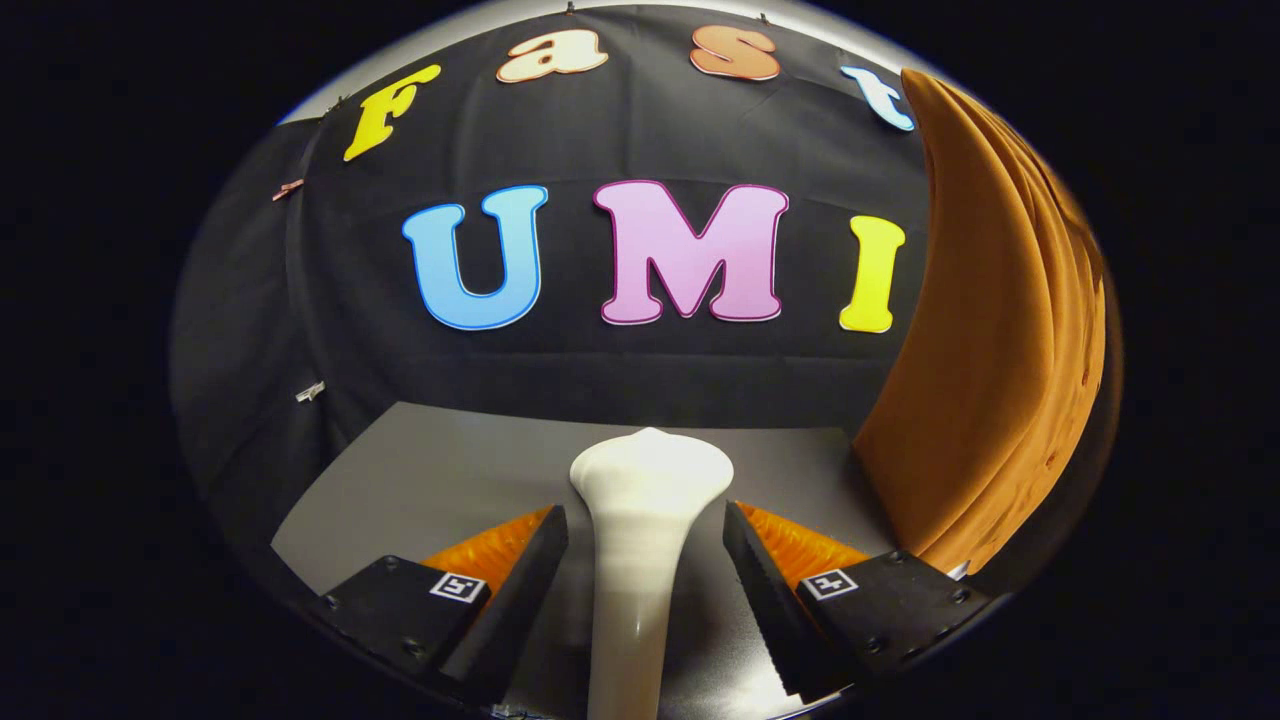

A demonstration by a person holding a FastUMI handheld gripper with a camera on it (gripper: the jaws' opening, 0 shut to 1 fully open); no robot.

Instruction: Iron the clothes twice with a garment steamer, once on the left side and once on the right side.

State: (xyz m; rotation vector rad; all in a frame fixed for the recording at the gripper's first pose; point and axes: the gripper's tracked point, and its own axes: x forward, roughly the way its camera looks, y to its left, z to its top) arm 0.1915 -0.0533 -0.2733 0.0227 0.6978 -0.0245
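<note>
I see my hand-held gripper (645, 560) spread open, the white garment steamer (645, 520) standing between its two fingers (520, 585) with a gap on each side, its flared head just beyond the tips. The orange garment (990, 350) hangs to the right, above the grey desk (430, 470).

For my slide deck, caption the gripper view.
Open gripper straddles the white garment steamer, jaws apart on either side, orange garment hanging beyond.
</note>
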